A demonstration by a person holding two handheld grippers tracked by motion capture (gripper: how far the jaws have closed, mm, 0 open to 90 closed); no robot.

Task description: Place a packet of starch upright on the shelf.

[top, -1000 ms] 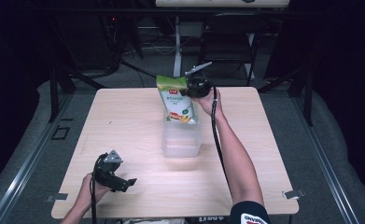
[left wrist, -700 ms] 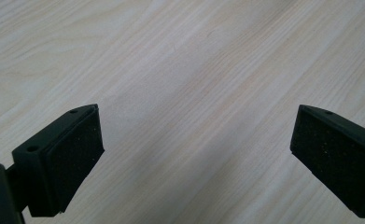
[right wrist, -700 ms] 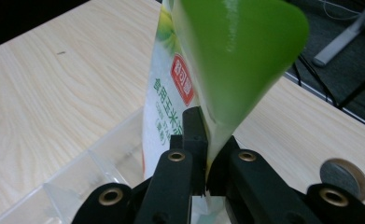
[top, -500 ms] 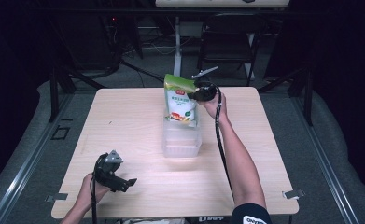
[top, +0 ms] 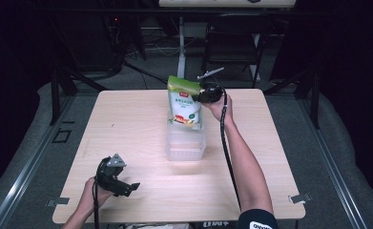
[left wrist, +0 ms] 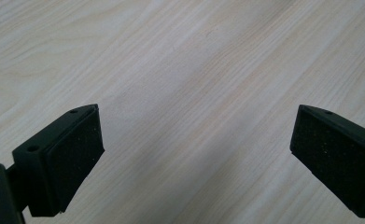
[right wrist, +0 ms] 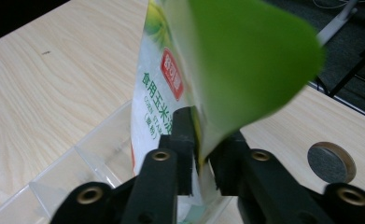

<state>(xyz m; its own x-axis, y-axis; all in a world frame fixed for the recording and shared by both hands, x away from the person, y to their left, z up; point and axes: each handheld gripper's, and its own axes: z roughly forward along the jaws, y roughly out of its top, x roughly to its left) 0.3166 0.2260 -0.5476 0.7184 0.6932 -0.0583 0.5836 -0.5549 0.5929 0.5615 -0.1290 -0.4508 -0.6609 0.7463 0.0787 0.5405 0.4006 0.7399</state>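
A green and white food pouch [top: 184,100] hangs upright over the far end of a clear plastic bin [top: 186,140] at the table's middle. My right gripper [top: 199,96] is shut on the pouch's upper right edge. In the right gripper view the pouch [right wrist: 203,70] is pinched between the two black jaws, its green top curling over them, and the clear bin [right wrist: 82,163] lies below. My left gripper [top: 127,187] rests low near the table's front left, held by a hand. Its jaws stand wide apart over bare wood in the left gripper view, gripper [left wrist: 196,158] open and empty.
The wooden table [top: 127,124] has a round cable hole [right wrist: 331,162] near the far right edge. Dark chairs and a stand [top: 232,43] sit beyond the far edge. A cable [top: 227,148] trails along the right forearm.
The right gripper has carried the pouch slightly right and lower, from tilted to more upright over the bin's far end. The left gripper has hardly moved.
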